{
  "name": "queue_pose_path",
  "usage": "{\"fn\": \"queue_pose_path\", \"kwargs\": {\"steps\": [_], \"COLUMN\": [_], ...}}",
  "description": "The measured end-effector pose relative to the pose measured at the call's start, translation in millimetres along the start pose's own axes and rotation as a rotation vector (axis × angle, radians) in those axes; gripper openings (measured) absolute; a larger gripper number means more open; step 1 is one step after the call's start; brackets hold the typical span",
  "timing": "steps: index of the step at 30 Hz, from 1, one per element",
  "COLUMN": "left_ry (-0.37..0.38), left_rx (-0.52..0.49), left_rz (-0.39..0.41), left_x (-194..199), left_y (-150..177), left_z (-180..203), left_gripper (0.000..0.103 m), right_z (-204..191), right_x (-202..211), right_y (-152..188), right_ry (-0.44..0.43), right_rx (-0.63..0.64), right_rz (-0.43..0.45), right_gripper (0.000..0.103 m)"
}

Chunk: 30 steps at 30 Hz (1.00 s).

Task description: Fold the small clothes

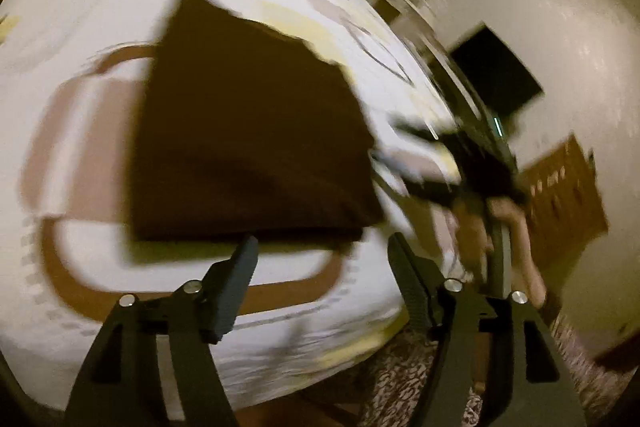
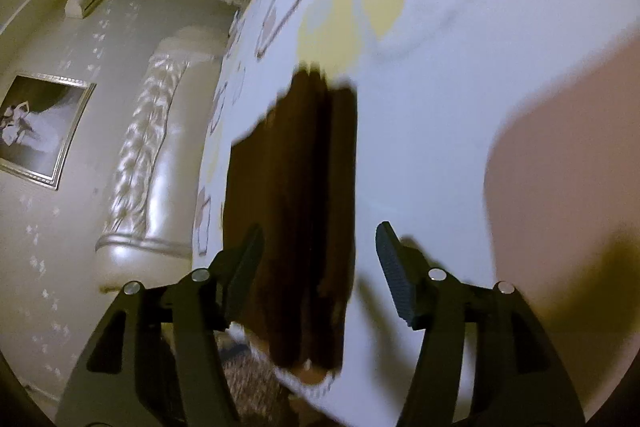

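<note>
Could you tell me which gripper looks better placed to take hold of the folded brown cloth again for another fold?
Probably the left gripper: its open jaws face the near edge of the brown cloth squarely. The right gripper, also open, sits off the cloth's corner, mostly over bare sheet.

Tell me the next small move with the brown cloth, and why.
Probably bring the left gripper forward to the near edge of the brown cloth for another fold. Both it and the right gripper stand open and hold nothing, and the cloth lies flat, already folded at least once, on the patterned bedsheet.
</note>
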State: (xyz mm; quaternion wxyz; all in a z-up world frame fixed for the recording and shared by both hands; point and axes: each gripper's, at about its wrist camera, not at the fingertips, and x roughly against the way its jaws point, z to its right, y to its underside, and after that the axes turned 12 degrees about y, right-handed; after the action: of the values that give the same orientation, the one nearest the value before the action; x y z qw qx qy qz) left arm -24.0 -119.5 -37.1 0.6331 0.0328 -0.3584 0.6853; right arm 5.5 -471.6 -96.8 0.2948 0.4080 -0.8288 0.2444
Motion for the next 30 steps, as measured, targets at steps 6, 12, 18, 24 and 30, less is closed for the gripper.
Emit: {"fn": "queue_pose_path", "kwargs": {"steps": [6, 12, 18, 24, 30], "left_ry": [0.028, 0.086, 0.084, 0.018, 0.03], "left_rx": [0.23, 0.275, 0.221, 0.203, 0.266], "left_rz": [0.114, 0.113, 0.066, 0.003, 0.0], "left_x": [40, 23, 5, -7, 0], "left_y": [-9, -23, -32, -38, -30], "left_z": [-69, -80, -74, -75, -82], "left_gripper": [0.074, 0.076, 0.079, 0.037, 0.017], "right_z": [-9, -22, -15, -23, -29], "right_x": [-18, -33, -31, -39, -37], "right_y": [39, 48, 52, 58, 58], "right_ry": [-0.01, -0.058, -0.133, -0.048, -0.022], "right_rx": [0.016, 0.0, -0.06, -0.006, 0.039], "right_rz": [-0.056, -0.092, -0.095, -0.116, -0.115], "right_gripper": [0.06, 0.061, 0.062, 0.034, 0.012]}}
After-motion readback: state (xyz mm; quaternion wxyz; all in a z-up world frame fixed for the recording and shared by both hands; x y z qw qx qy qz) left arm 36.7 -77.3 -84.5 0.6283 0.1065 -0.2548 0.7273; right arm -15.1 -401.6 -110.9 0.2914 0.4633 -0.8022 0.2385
